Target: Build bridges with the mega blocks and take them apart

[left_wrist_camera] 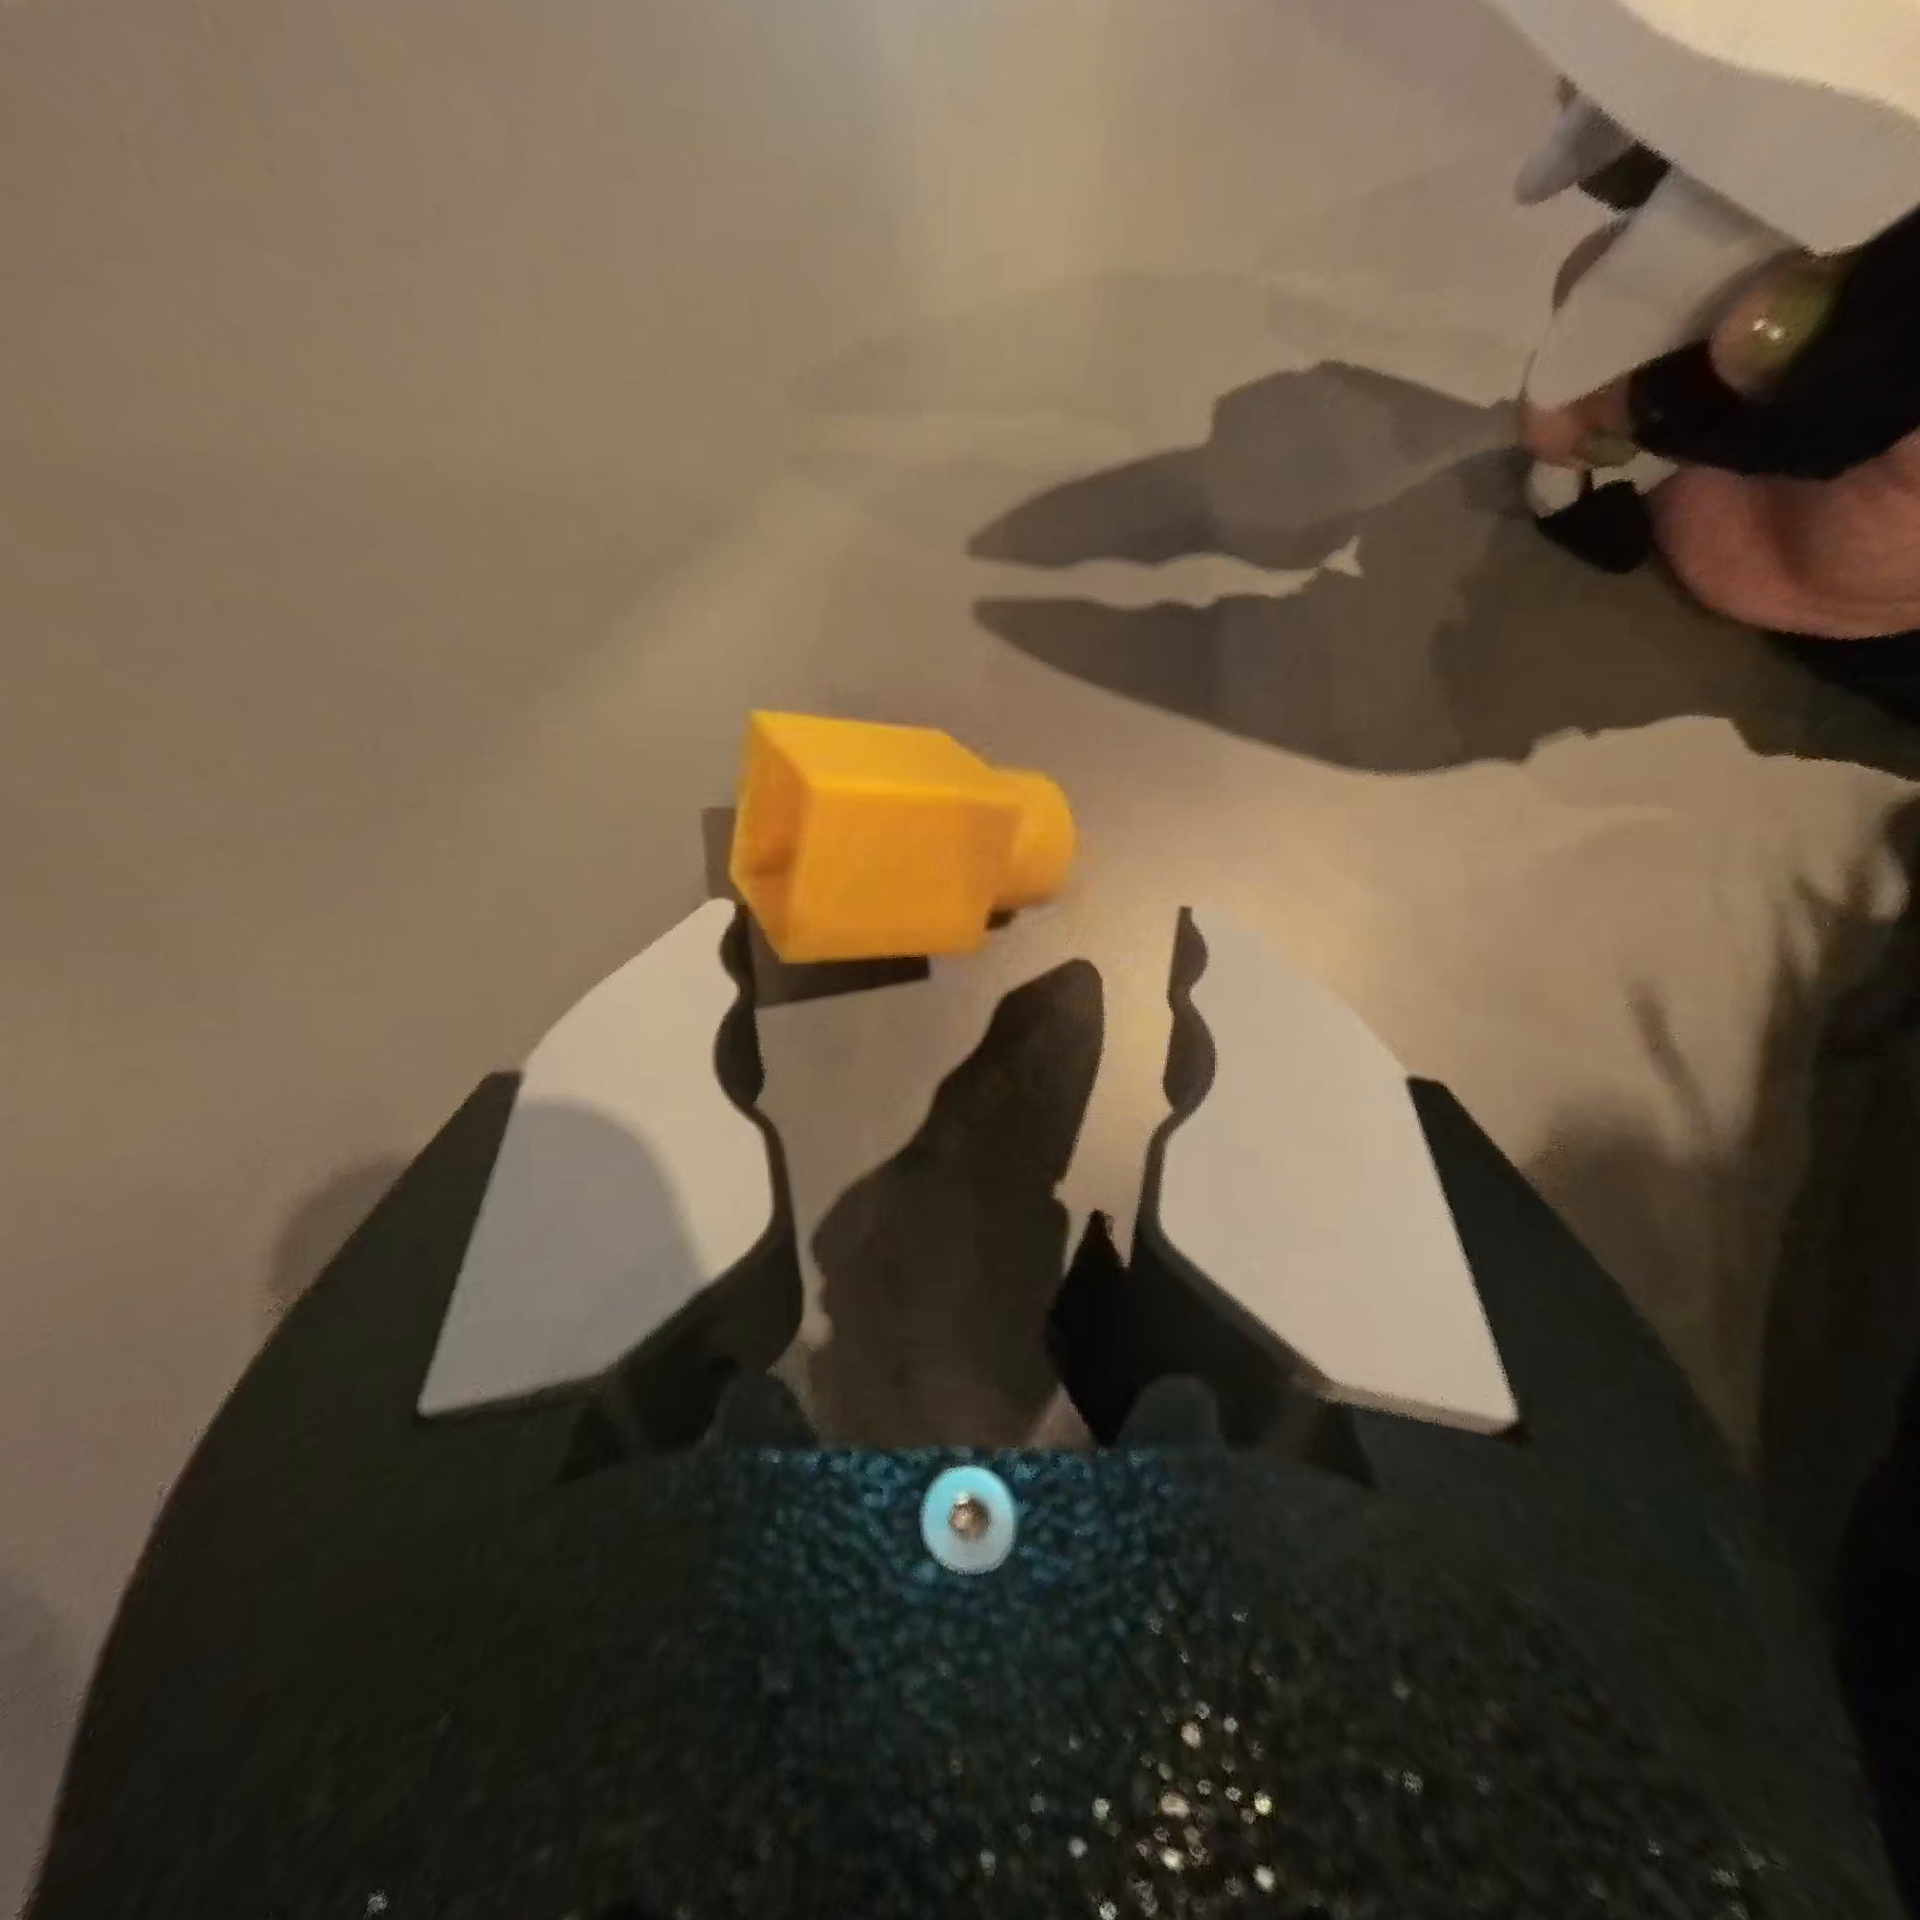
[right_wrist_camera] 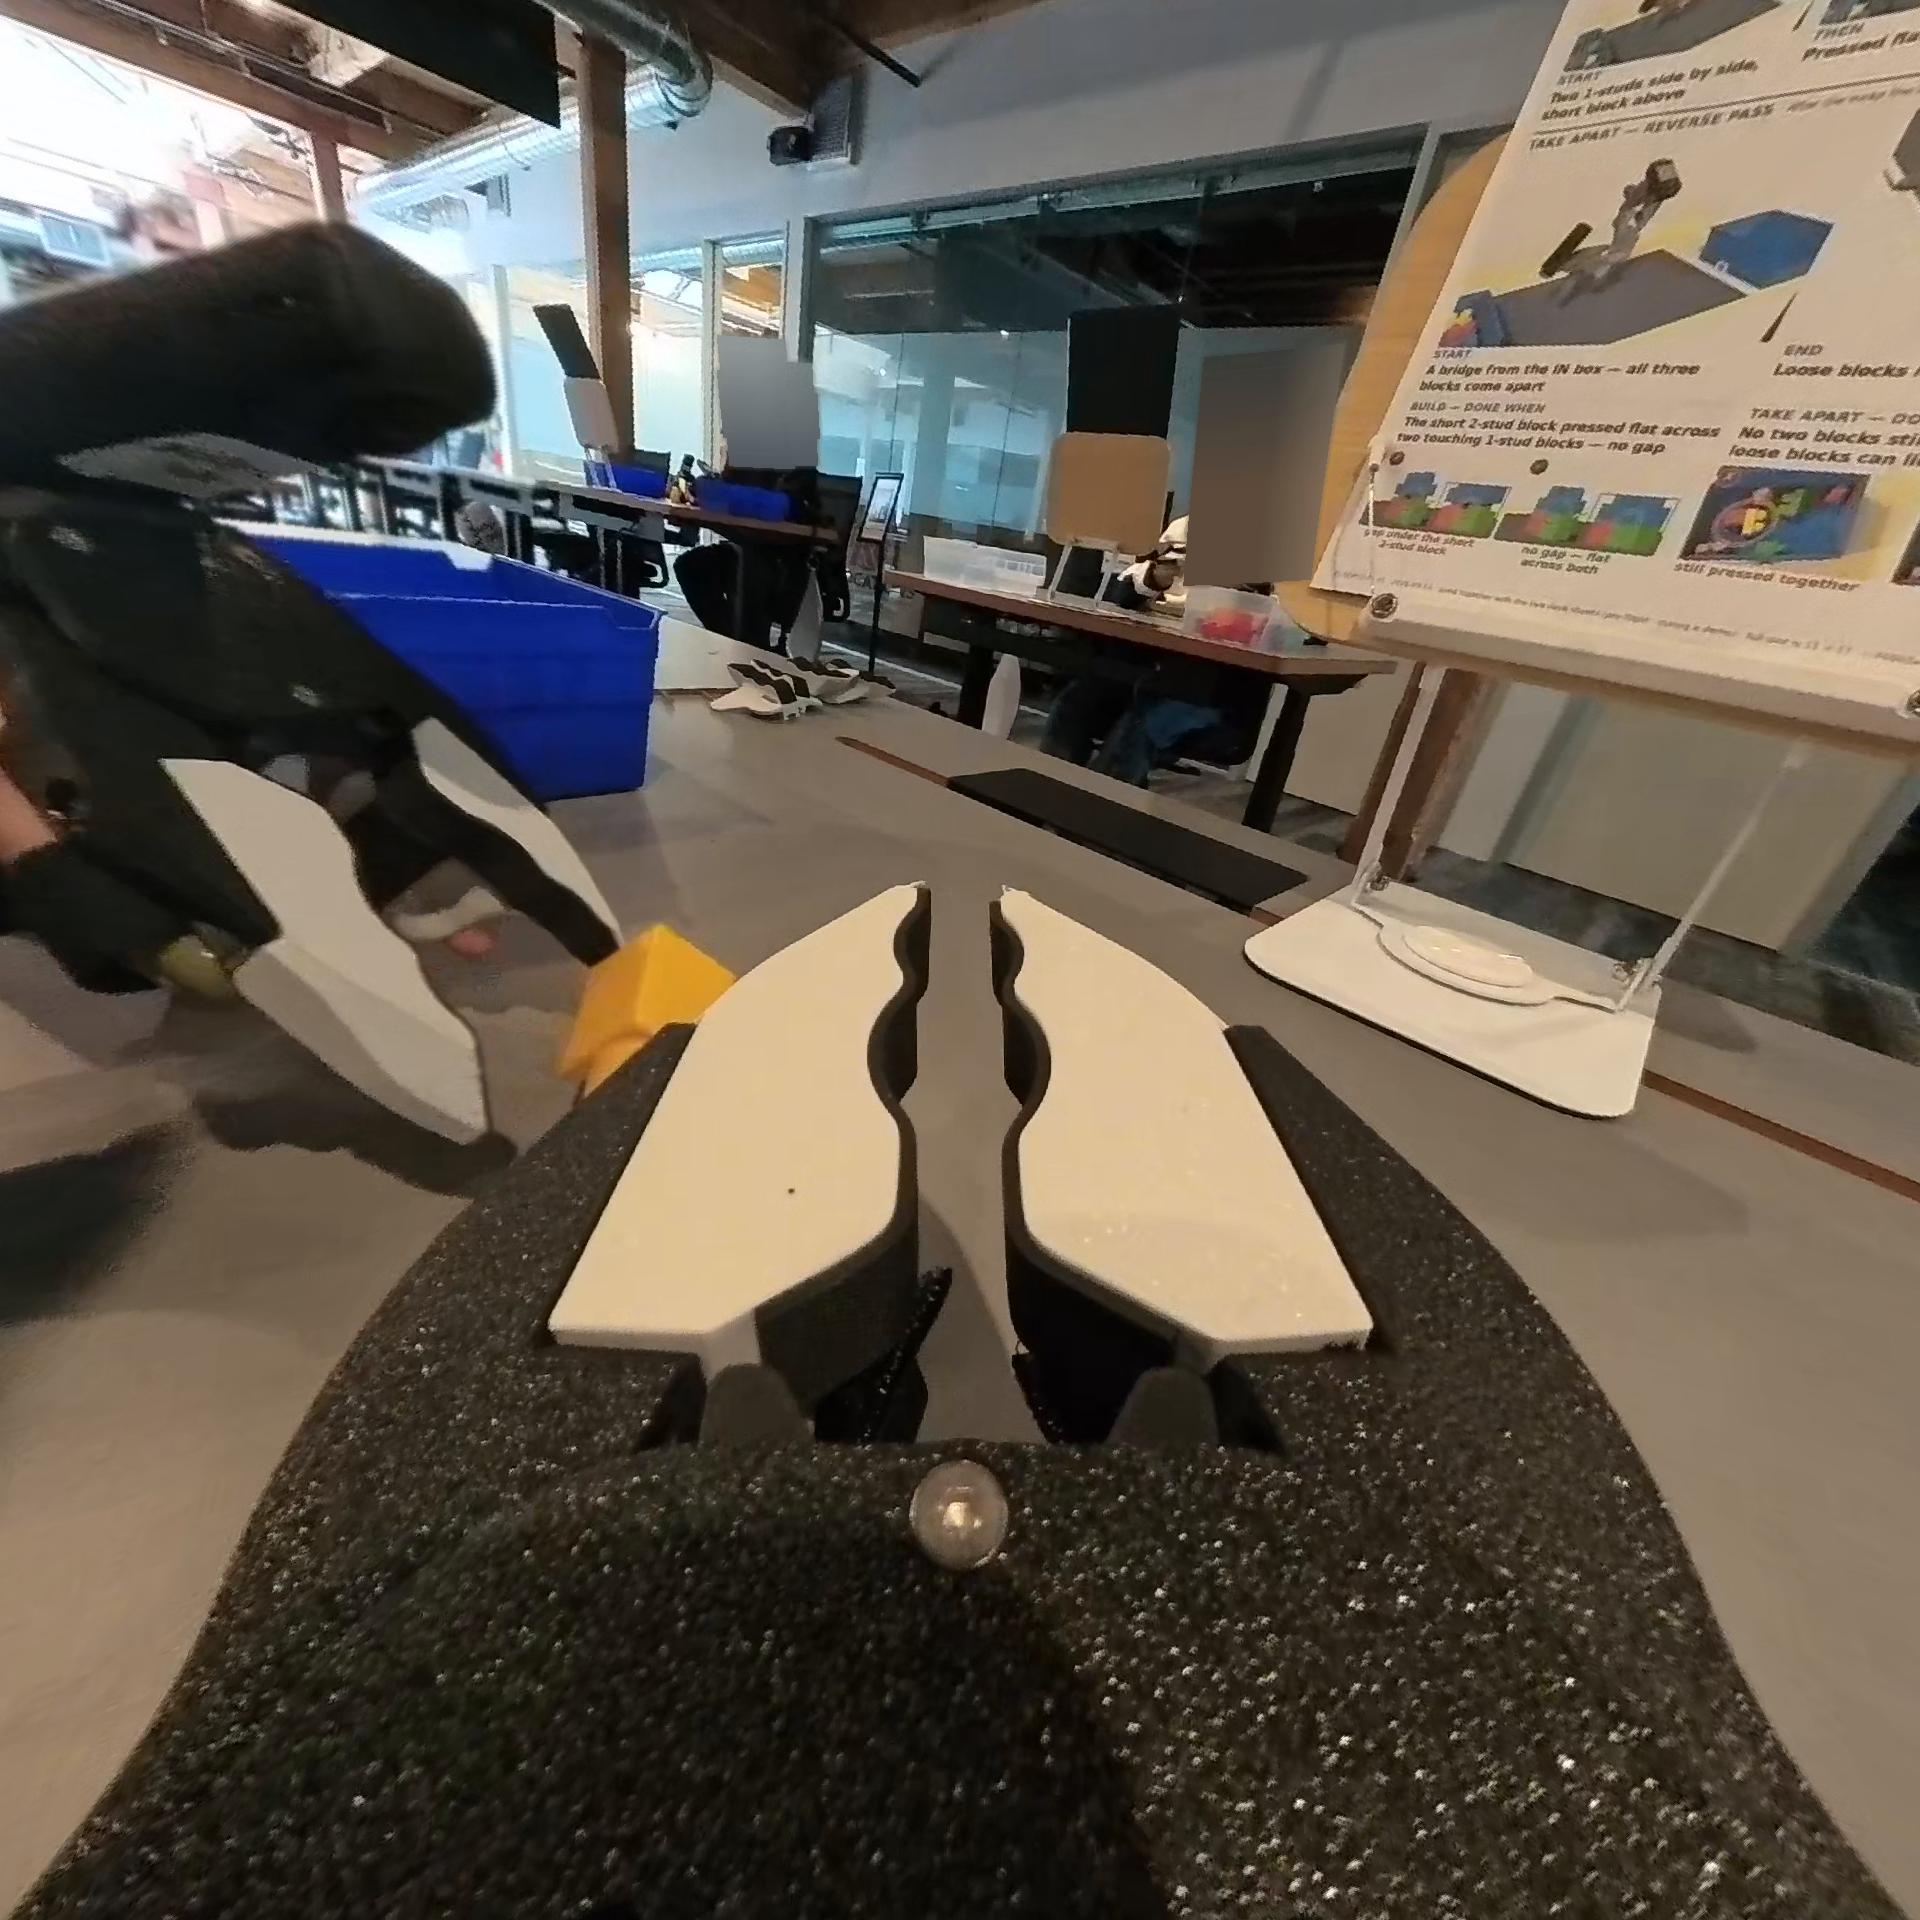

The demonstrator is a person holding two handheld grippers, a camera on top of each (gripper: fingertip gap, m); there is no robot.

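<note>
A single yellow mega block [left_wrist_camera: 894,836] lies on its side on the grey tabletop [left_wrist_camera: 416,468], its stud pointing sideways, just ahead of the left gripper [left_wrist_camera: 956,920]. The left gripper's white fingers [left_wrist_camera: 623,1143] are spread wide with nothing between them; one fingertip sits just beside the block's near corner, though whether it touches cannot be told from the left wrist view. In the right wrist view the same block [right_wrist_camera: 649,987] shows partly hidden behind the right gripper's own finger, with the far tip of the left gripper [right_wrist_camera: 540,1018] at the block's upper edge.

The right gripper [right_wrist_camera: 961,894] hovers over bare tabletop [right_wrist_camera: 1558,1299] with its fingers [right_wrist_camera: 1143,1143] drawn close, a narrow gap left between them and nothing in their hold. From the left wrist view it appears at the upper right, blurred, held by a hand [left_wrist_camera: 1787,551].

Toward the tabletop's far left edge stands a blue bin [right_wrist_camera: 520,665]. Near the right edge a clear stand on a white base [right_wrist_camera: 1455,997] carries an illustrated instruction sheet [right_wrist_camera: 1662,312].
</note>
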